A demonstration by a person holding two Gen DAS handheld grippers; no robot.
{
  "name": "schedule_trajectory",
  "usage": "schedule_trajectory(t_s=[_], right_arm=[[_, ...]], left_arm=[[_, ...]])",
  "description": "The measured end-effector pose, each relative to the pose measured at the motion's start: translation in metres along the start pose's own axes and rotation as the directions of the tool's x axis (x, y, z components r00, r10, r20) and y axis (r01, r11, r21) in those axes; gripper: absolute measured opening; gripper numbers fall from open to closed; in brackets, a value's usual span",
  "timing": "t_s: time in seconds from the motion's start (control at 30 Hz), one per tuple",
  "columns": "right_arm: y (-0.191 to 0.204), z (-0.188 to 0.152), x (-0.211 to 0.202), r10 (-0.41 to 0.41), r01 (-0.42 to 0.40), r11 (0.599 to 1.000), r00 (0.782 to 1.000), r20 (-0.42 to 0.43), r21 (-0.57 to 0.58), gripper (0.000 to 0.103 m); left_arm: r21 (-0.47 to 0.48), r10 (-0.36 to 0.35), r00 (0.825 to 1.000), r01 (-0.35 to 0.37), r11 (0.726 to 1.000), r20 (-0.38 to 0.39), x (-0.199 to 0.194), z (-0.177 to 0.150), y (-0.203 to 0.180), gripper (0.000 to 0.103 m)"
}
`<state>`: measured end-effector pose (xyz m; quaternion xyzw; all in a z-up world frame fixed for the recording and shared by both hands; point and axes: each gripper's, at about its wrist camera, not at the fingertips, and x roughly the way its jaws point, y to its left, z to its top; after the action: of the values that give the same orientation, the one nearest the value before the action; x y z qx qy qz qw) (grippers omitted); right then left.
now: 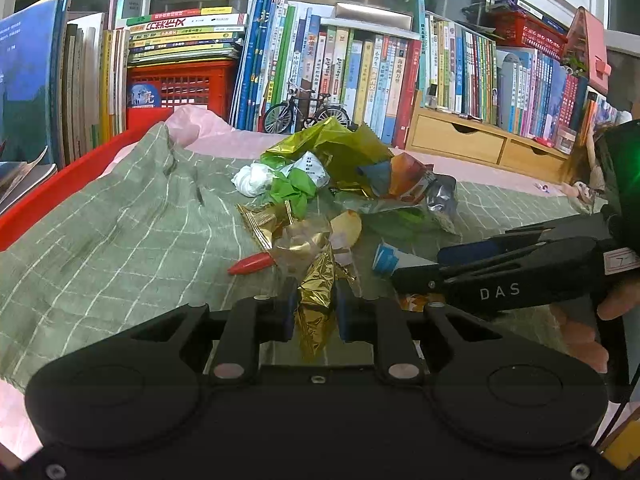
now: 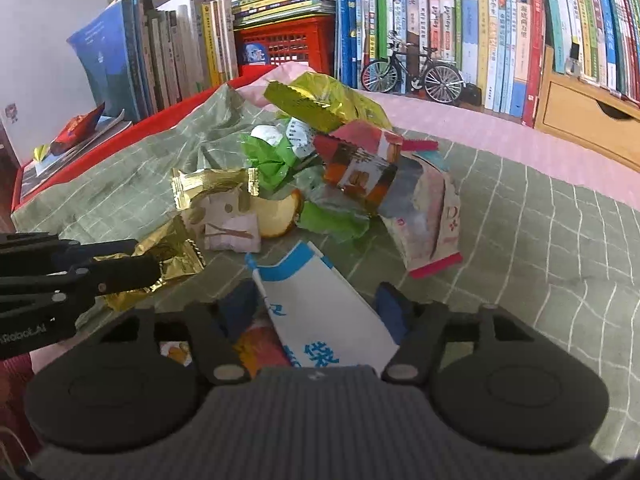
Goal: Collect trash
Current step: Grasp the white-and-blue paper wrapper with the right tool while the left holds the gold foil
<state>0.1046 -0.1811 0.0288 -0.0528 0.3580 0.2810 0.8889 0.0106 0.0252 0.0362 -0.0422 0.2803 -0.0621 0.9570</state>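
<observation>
Currently, at the left, the left tool [image 1: 316, 312] is pinching a crumpled gold foil wrapper [image 1: 318, 300] between nearly closed pads, low over the green checked cloth [image 1: 120, 232]. Rightward, the right tool [image 2: 316, 308] is straddling a white and blue paper packet [image 2: 320, 304]; whether its pads are pressing it cannot be told. Behind both, the heap of mixed wrappers [image 2: 320, 160] is lying on the surface. The thin foil could slide free, and the packet could skid out of a loose closure. Further back, a red slatted plastic crate [image 1: 180, 84] is carrying stacked books; no trash bin is showing.
</observation>
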Motion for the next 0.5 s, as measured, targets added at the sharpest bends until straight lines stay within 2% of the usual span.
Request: schedule_trajectory(t_s=[0.17,0.23,0.27,0.3,0.43,0.5], right_arm=[[0.002,0.004,-0.013,-0.033,0.033,0.999,0.999,0.041,0.019,0.035],[0.002,0.005,-0.018,-0.044,0.043,0.999,0.997,0.058,0.031,0.030],[0.003,0.005,-0.022,-0.052,0.051,0.998,0.996,0.069,0.029,0.017],[0.004,0.006,-0.024,-0.062,0.060,0.998,0.996,0.071,0.035,0.010],[0.001,0.005,-0.032,-0.087,0.083,0.995,0.994,0.072,0.054,0.010],[0.000,0.002,-0.035,-0.126,0.123,0.991,0.990,0.067,0.045,0.018]], left_arm=[[-0.001,-0.004,1.000,0.004,1.000,0.001,0.000,0.001,-0.002,0.018],[-0.002,-0.006,1.000,0.006,1.000,0.004,-0.001,0.002,-0.004,0.018],[-0.001,-0.007,1.000,0.007,1.000,0.006,-0.002,0.002,-0.005,0.018],[0.001,-0.008,1.000,0.008,1.000,0.008,-0.003,0.002,-0.006,0.018],[0.005,-0.013,1.000,0.013,1.000,0.018,-0.008,0.003,-0.009,0.018],[0.006,-0.015,1.000,0.015,1.000,0.021,-0.011,0.003,-0.010,0.018]])
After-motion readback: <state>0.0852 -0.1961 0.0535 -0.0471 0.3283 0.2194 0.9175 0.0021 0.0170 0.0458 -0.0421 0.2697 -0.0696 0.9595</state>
